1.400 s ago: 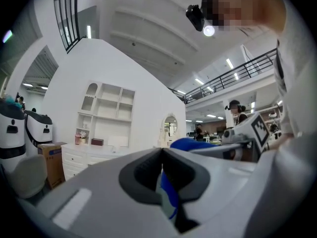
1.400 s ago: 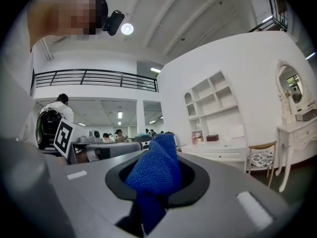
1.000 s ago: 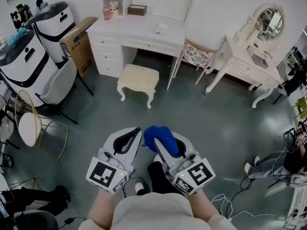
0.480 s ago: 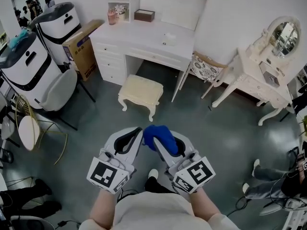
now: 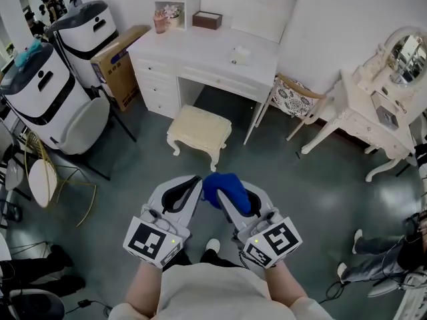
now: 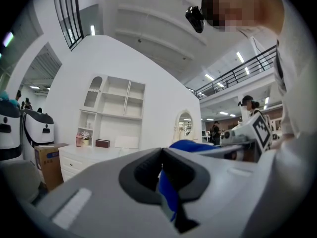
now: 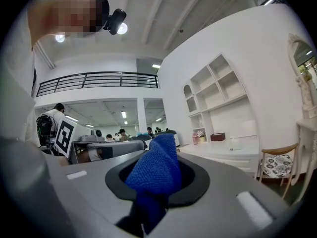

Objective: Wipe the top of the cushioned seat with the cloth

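The cushioned seat [image 5: 199, 129] is a low white stool with a cream top, standing on the grey floor in front of the desk, well ahead of both grippers. My right gripper [image 5: 219, 195] is shut on the blue cloth [image 5: 227, 188], which bunches up out of its jaws; the right gripper view shows the cloth [image 7: 156, 171] filling the jaw gap. My left gripper [image 5: 193, 183] is held close beside it at the left, shut, its tips [image 6: 161, 152] meeting. Both are held at waist height, far above the floor.
A white desk [image 5: 207, 52] stands behind the stool, with a patterned-seat chair [image 5: 291, 95] and a mirrored vanity table [image 5: 380, 115] to the right. Two white-and-black machines [image 5: 41, 92], a cardboard box [image 5: 115, 62] and a gold wire chair [image 5: 40, 179] line the left. A person's legs [image 5: 377, 272] lie at the right.
The view has moved forward: stool, desk and vanity have slid lower and nearer in the picture. Both grippers keep their pose, and the cloth stays in the right one.
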The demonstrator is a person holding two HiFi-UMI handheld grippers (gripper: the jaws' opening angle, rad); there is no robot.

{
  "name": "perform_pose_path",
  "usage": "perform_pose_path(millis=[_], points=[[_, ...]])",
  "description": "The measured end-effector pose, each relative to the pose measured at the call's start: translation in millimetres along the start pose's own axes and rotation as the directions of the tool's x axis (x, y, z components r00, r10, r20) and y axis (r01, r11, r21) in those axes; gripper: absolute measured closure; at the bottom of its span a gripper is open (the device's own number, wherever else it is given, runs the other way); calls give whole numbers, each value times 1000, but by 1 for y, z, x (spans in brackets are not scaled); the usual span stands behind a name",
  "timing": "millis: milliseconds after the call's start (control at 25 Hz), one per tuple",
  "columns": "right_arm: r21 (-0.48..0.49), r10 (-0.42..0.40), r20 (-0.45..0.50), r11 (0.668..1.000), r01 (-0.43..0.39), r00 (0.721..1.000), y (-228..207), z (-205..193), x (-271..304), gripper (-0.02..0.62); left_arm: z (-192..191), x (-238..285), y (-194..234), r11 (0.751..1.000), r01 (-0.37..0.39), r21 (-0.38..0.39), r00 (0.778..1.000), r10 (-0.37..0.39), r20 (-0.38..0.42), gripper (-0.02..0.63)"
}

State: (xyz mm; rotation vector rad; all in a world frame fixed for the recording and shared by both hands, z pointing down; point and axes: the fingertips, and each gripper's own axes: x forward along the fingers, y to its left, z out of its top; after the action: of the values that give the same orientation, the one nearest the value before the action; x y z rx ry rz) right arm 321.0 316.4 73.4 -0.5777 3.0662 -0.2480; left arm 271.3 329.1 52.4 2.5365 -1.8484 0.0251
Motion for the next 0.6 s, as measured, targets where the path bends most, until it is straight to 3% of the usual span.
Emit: perform_pose_path(millis=[320, 600], points=[[-8, -47, 2, 999, 47, 999, -16, 1, 25, 496, -1, 14, 32, 1000, 22, -12, 1000, -22, 16, 607], [-5, -122, 5, 993, 122, 993, -22, 13, 78, 497, 10, 27, 89, 996, 82, -20, 996, -81, 27, 607]])
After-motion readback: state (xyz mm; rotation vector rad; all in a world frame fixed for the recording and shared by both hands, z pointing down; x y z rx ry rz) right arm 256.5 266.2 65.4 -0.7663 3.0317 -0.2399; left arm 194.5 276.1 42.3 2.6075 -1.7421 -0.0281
